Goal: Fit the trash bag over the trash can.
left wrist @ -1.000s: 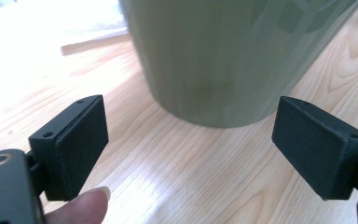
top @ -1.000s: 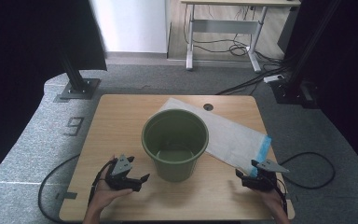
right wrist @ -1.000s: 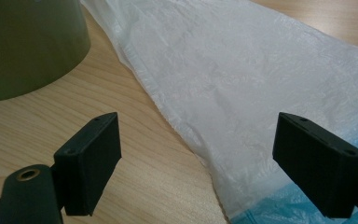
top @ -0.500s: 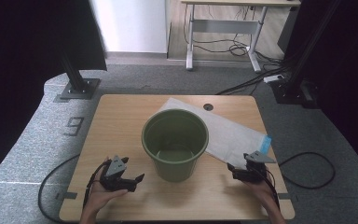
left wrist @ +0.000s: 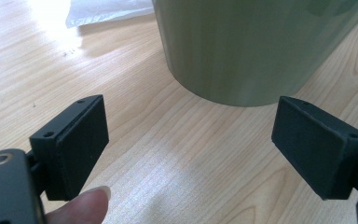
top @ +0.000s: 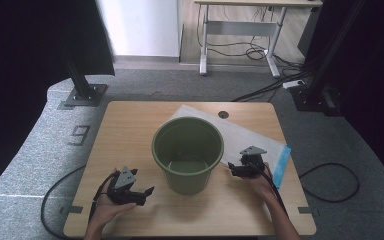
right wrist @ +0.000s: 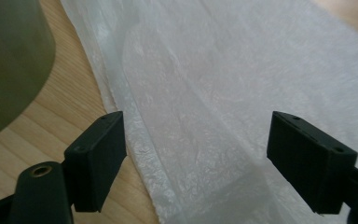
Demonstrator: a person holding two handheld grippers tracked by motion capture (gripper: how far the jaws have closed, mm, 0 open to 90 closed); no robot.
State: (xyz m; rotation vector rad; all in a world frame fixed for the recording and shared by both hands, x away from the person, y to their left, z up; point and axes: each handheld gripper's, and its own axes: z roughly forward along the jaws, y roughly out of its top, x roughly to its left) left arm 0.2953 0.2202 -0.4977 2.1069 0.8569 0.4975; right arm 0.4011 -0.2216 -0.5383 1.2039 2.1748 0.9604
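Right gripper view looks down along the right gripper [right wrist: 193, 154], whose two black jaws stand wide apart and hold nothing, poised just above a thin white plastic bag [right wrist: 242, 93] that lies flat on the desk. From the high view, this gripper [top: 237, 169] sits near the desk's right edge, over the bag's near end (the end with a blue strip), and the bag [top: 252, 137] runs from there toward the far edge, passing behind a green bucket [top: 188, 152] that stands upright at the middle of the desk.

The step in hand appears to be picking up the bag. To do it well, the jaws should come down astride a wrinkle or the bag's near edge, since flat film gives little to pinch, and close before lifting.

The left gripper [top: 139, 194], jaws also apart and empty, rests near the desk's front-left corner, pointed at the bucket's wall [left wrist: 251, 46].
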